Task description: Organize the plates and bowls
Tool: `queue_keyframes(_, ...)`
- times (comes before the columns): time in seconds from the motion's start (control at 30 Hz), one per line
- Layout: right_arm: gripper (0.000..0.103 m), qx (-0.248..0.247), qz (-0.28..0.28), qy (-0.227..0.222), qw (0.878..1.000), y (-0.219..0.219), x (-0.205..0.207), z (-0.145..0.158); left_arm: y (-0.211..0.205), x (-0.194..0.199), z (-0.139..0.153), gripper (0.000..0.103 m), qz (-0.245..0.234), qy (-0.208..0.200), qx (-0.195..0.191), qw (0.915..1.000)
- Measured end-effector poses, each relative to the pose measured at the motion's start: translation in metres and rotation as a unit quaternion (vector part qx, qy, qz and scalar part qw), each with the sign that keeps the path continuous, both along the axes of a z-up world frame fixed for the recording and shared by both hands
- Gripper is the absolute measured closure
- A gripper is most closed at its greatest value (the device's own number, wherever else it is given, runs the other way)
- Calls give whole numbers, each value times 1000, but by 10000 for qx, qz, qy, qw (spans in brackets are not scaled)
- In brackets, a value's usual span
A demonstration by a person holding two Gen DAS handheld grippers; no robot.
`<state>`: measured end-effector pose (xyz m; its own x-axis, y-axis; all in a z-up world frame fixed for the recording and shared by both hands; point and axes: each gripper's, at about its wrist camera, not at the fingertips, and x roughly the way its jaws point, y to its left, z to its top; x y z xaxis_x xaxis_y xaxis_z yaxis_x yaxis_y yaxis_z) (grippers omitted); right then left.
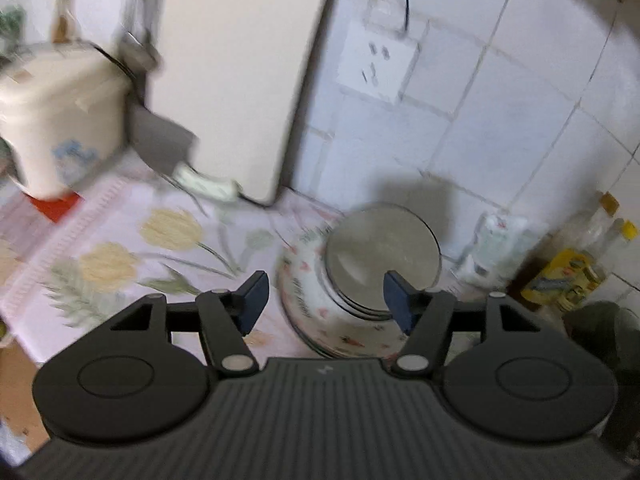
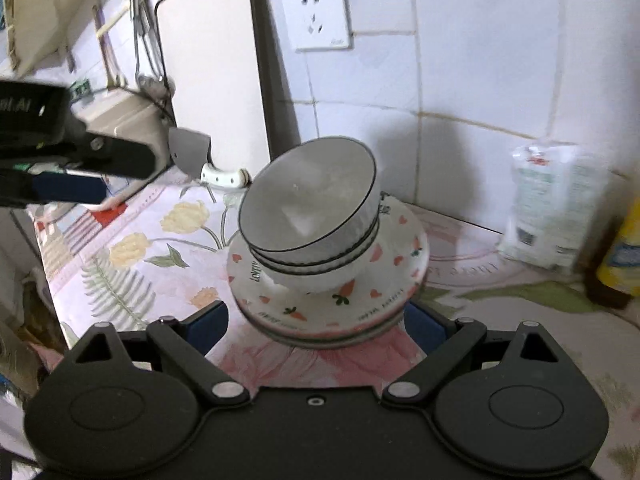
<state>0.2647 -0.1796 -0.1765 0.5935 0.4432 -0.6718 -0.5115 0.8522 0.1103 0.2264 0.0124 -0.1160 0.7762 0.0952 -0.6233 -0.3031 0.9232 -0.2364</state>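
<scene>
A stack of white bowls with dark rims [image 2: 312,216] sits on a stack of carrot-and-heart patterned plates [image 2: 352,304] on the floral tablecloth near the tiled wall. My right gripper [image 2: 316,328] is open, its blue fingers on either side of the plate stack's near edge, not gripping it. My left gripper [image 1: 324,300] is open and empty, held above and in front of the same bowls [image 1: 380,256] and plates [image 1: 312,304]. The left gripper also shows at the left of the right wrist view [image 2: 80,172].
A beige cutting board [image 2: 216,80] leans on the wall with a cleaver [image 2: 192,156] at its foot. A rice cooker [image 1: 56,116] stands at the left. A white packet [image 2: 552,208] and yellow-labelled bottles [image 1: 568,276] stand at the right. A wall socket [image 2: 320,16] is above.
</scene>
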Motion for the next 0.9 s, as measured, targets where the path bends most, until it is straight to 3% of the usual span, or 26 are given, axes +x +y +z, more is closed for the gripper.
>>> queue_keyframes(0.17,6,7,-397,-128,9991,-9,-43,26,-13,-45,30,29,-134,-177,354,9991)
queue_keyframes(0.4,6,-305,-903,-667,9932,-18,-99,62,-39,-88,49,16,-453,-5,737,9963)
queue_keyframes(0.53,6,-403,-1042,-751,9909,-24,-125,87,-49,-106,56,7,-567,73,944,9939)
queue_keyframes(0.77,6,-630,-1202,-491,9895,-29,-157,117,-54,-121,66,6,-512,509,1048,9919)
queue_keyframes(0.9,6,-420,-1551,-126,9869,-42,-169,127,-59,-131,71,6,-646,760,1181,9880)
